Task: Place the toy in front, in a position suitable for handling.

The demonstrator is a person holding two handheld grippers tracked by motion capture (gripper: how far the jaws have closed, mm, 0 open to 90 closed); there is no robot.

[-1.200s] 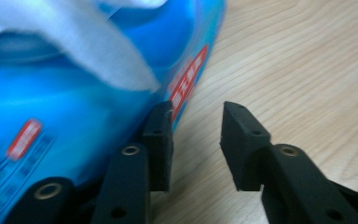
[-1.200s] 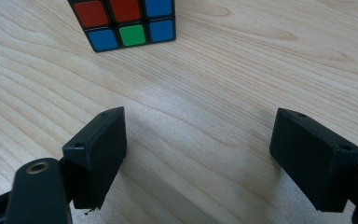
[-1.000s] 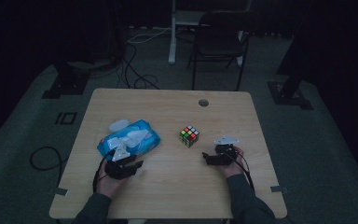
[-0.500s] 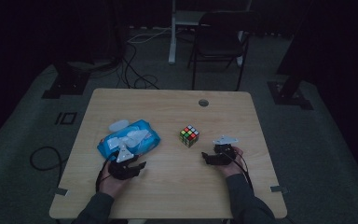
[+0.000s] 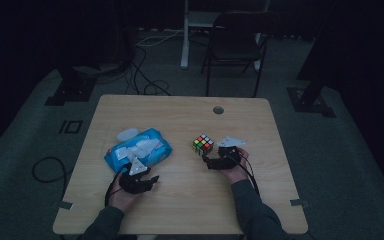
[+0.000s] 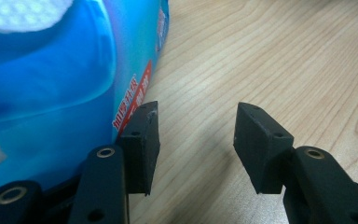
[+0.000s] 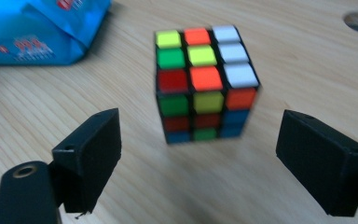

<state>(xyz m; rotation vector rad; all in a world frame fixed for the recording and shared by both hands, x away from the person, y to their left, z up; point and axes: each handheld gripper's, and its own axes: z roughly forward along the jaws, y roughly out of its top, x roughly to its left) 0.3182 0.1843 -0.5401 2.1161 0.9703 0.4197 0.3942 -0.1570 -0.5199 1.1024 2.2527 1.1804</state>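
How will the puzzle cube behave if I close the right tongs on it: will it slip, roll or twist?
The puzzle cube looks rigid, with flat faces, so it should sit still rather than roll. Its glossy stickers may slide a little against the pads. The layers could twist if squeezed off-centre, so grip opposite faces squarely. The right tongs stand open, wider than the cube, short of touching it.

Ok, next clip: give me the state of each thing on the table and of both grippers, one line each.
Puzzle cube: scrambled, resting on the table, ungripped, ahead of the right gripper's jaws.
Wet wipes pack: lying flat, a white wipe sticking out of the top.
Left gripper: open, empty, one jaw beside the pack's edge.
Right gripper: open wide, empty, aimed at the cube.
Table: wooden; round hole near its far edge.
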